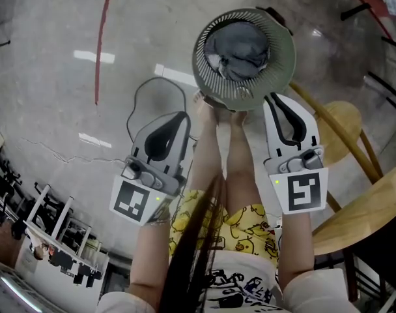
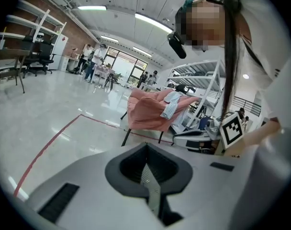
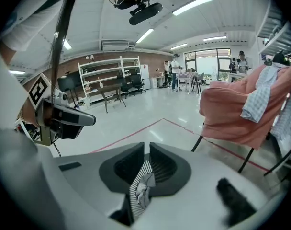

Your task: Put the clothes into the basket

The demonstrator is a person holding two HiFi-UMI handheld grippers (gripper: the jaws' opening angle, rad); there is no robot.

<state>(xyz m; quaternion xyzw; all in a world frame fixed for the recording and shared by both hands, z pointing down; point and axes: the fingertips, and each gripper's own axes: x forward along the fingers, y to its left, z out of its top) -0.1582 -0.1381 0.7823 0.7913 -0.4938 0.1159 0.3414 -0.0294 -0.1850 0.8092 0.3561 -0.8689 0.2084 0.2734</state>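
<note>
Clothes (image 1: pixel 240 51), grey, half hidden inside basket (image 1: pixel 282 57), left claw (image 1: pixel 183 116) and right claw (image 1: pixel 271 99) pressed together, empty.

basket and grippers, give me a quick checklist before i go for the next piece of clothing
1. Basket upright, top open: ok.
2. Grey clothes wholly inside it: ok.
3. Left gripper jaws closed, no cloth in them: ok.
4. Right gripper jaws closed, no cloth in them: ok.
5. All clothes in: not ok; pink cloth and checked garment lie on the chair.
6. Cable looping beside the left gripper, snag risk: cannot tell.
</note>
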